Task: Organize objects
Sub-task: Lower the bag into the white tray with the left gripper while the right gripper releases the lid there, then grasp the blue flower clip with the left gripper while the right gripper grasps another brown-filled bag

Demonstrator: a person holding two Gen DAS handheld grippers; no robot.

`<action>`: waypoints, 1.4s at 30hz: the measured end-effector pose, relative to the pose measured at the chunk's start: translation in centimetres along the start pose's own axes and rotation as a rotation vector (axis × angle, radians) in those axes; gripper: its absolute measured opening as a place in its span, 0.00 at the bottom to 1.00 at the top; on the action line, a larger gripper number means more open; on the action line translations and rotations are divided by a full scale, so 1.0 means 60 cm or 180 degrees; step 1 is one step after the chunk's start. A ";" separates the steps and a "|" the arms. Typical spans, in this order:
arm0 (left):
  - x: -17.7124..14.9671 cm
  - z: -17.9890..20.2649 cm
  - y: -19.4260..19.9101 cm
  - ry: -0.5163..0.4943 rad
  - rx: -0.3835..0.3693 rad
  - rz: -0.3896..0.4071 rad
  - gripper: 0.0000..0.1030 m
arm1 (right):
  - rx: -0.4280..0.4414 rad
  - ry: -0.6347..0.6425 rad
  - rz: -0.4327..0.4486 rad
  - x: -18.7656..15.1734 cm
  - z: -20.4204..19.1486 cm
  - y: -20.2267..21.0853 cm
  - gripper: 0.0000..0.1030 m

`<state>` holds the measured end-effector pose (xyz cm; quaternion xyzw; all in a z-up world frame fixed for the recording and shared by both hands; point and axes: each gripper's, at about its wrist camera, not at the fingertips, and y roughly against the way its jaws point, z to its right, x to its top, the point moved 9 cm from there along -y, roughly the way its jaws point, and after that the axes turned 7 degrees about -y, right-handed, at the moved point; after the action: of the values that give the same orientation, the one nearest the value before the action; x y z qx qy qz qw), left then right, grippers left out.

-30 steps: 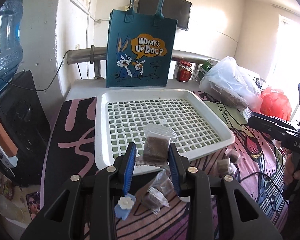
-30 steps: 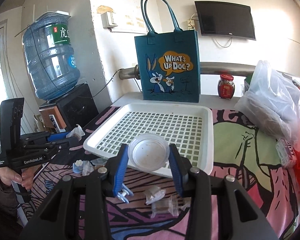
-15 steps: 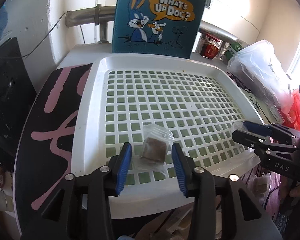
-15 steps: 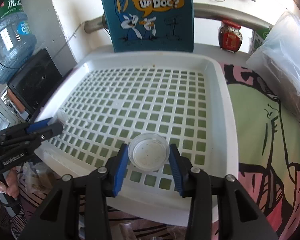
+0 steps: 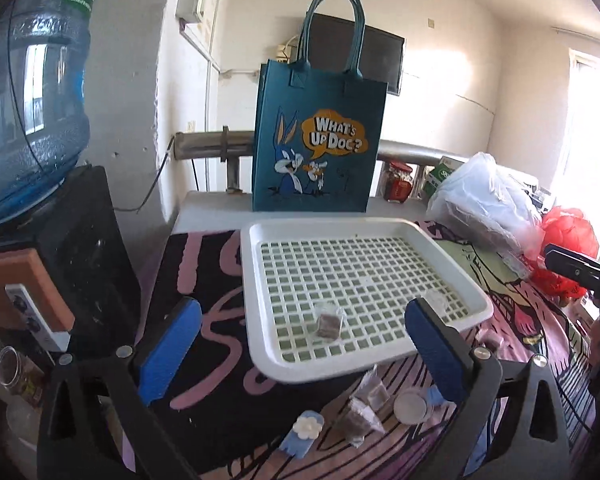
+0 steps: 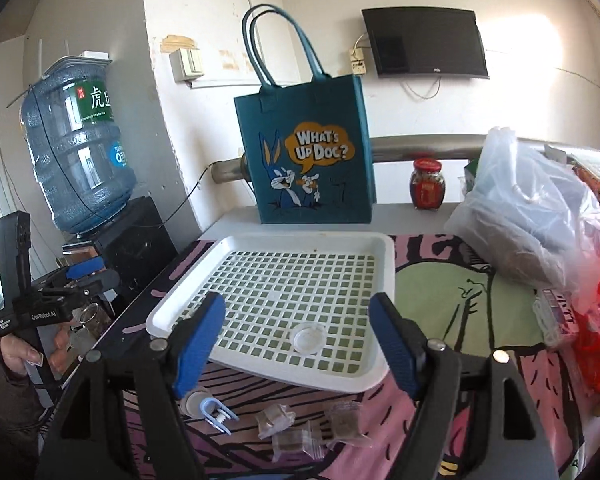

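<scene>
White plastic tray (image 5: pixel 452 258), rigid, rounded corners, square-grid perforated floor, sits on the bench (image 5: pixel 204 320), which has a glossy cartoon-print cover. Far left of the tray: blue ribbed water jug (image 6: pixel 76 152) on a black stand. Left tongs (image 5: pixel 303 350) have flat blue pads, jaws opening, spread wide with nothing between them, hanging over the tray's near-left edge. On the tray floor near its front: a clear crinkly sachet (image 5: pixel 327 323) holding a brown cube, lying flat. Right of it on the same floor, a shallow round translucent lid (image 6: pixel 309 337), lying flat, apart from the sachet. Right tongs (image 6: pixel 300 346) have the same blue pads, jaws opening, the lid seen between them but untouched. On the bench just in front of the tray: a pale blue clip with a white flower (image 5: pixel 305 432), three more brown-cube sachets (image 6: pixel 296 442), a small round white cap (image 5: pixel 411 409). Behind the tray: a stiff teal felt tote (image 5: pixel 318 152), upright, looped handles, rabbit print. Right of the tote: a red-lidded glass jar (image 6: pixel 427 184). Right of the tray: a lumpy translucent plastic bag (image 6: pixel 532 208), then a crumpled red bag (image 5: pixel 568 240).
</scene>
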<state>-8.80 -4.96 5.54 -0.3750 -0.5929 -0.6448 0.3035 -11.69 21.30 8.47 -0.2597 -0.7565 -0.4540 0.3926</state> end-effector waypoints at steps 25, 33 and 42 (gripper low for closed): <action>-0.178 0.008 -0.079 0.0107 -0.0154 -0.0965 0.65 | -0.0623 0.0310 -0.1126 -0.192 0.065 -0.112 0.35; -0.190 0.019 -0.068 0.0060 0.0018 -0.1016 0.20 | -0.0556 0.0303 -0.1130 -0.201 0.047 -0.103 0.31; -0.204 0.090 -0.047 -0.0190 -0.0043 -0.1032 0.18 | -0.0425 0.0390 -0.1152 -0.226 -0.006 -0.089 0.31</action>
<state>-3.94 0.09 -6.23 -0.2954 -0.6500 -0.6779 0.1751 -8.02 18.05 -5.24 -0.1168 -0.7337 -0.5813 0.3318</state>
